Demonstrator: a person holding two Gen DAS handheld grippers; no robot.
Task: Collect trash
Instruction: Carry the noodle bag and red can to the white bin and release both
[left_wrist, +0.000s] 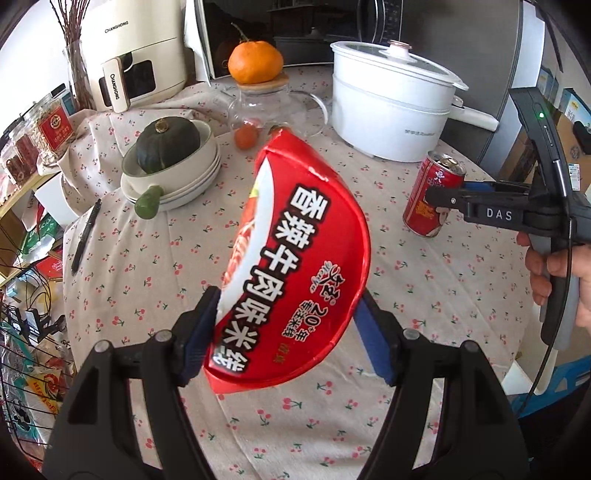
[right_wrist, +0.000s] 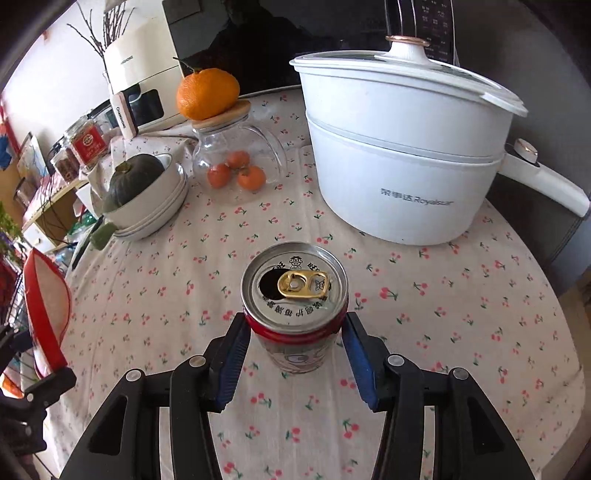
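Mid-collection. Left hand-held gripper (left_wrist: 284, 334) pinches the folded noodle lid (left_wrist: 295, 266), held above the surface (left_wrist: 424, 295). Right hand-held gripper (right_wrist: 295, 354) straddles the can (right_wrist: 295, 299) (already opened), contact unclear, at 3 o'clock. Next: close, lift.

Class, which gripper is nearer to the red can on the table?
Right. The right gripper has its jaws on either side of the can, close to its wall. The left gripper is off to the can's side, holding a noodle lid.
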